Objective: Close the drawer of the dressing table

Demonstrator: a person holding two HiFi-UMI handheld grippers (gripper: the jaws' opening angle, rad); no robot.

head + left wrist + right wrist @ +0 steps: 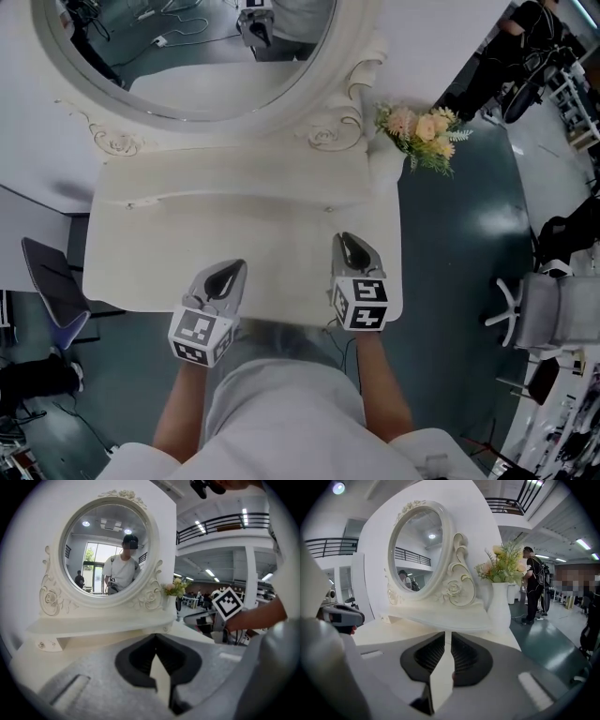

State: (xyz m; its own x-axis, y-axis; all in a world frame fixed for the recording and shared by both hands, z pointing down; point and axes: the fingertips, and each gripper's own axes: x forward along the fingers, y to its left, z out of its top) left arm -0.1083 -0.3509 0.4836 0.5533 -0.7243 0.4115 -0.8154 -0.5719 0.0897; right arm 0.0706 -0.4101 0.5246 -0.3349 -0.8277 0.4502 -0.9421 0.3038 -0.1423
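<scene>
The white dressing table (244, 239) fills the middle of the head view, its oval mirror (187, 56) at the back. Both grippers hover over the front edge of its top. My left gripper (228, 274) is at the front left with its jaws together and nothing between them (155, 638). My right gripper (350, 244) is at the front right, jaws also together and empty (448, 635). The small shelf under the mirror (93, 627) shows a knob (41, 644). No drawer stands out from the table; its front face is hidden under the top.
A white vase of pink and cream flowers (422, 131) stands at the table's back right corner (501, 597). A dark chair (52, 291) is on the left, a white chair (553, 319) on the right. A person (533, 583) stands far off on the green floor.
</scene>
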